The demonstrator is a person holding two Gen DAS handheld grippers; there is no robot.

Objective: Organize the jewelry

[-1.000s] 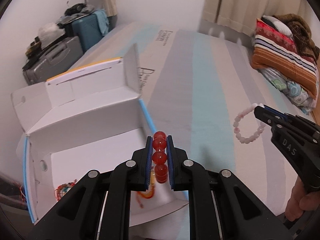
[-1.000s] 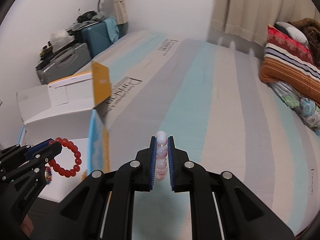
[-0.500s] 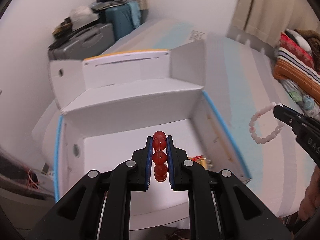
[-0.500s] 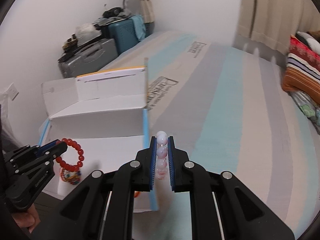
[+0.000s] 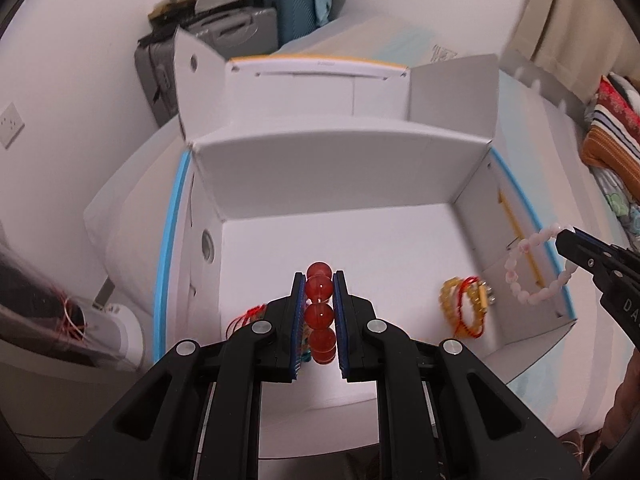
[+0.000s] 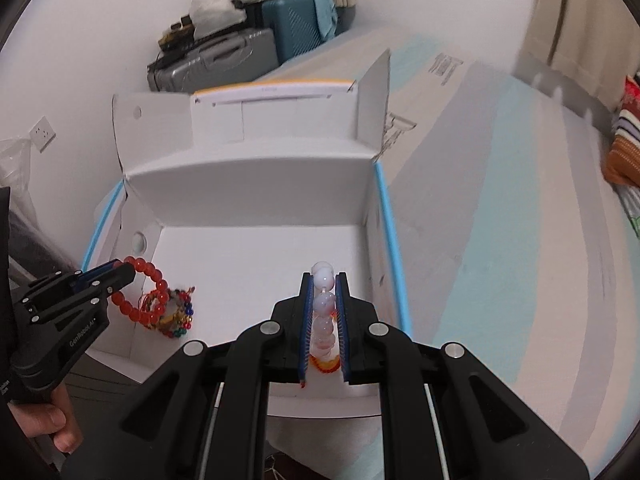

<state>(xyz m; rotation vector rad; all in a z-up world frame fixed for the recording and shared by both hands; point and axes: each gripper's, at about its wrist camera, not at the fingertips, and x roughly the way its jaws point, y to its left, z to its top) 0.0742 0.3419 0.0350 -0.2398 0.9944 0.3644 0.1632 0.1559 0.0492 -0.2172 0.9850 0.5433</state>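
My left gripper [image 5: 319, 280] is shut on a red bead bracelet [image 5: 319, 314] and holds it above the floor of an open white box [image 5: 340, 184]. It also shows in the right wrist view [image 6: 126, 270] with the red bracelet [image 6: 138, 290] hanging from it. My right gripper [image 6: 324, 280] is shut on a pale pink bead bracelet [image 6: 325, 308] over the box's right side; in the left wrist view [image 5: 568, 238] the pink bracelet [image 5: 536, 268] hangs over the box's right wall. A yellow and red bracelet [image 5: 464, 308] and a multicoloured beaded bracelet [image 6: 172, 312] lie in the box.
The box [image 6: 248, 184] stands at the edge of a striped mattress [image 6: 500, 200], its flaps up. Suitcases [image 6: 224, 56] are stacked against the wall behind. Folded blankets [image 5: 612, 128] lie at the far right. A wall socket [image 6: 42, 132] is on the left.
Both grippers have moved left with their bracelets, from over the mattress to over the open box. The box now fills the middle of both views.
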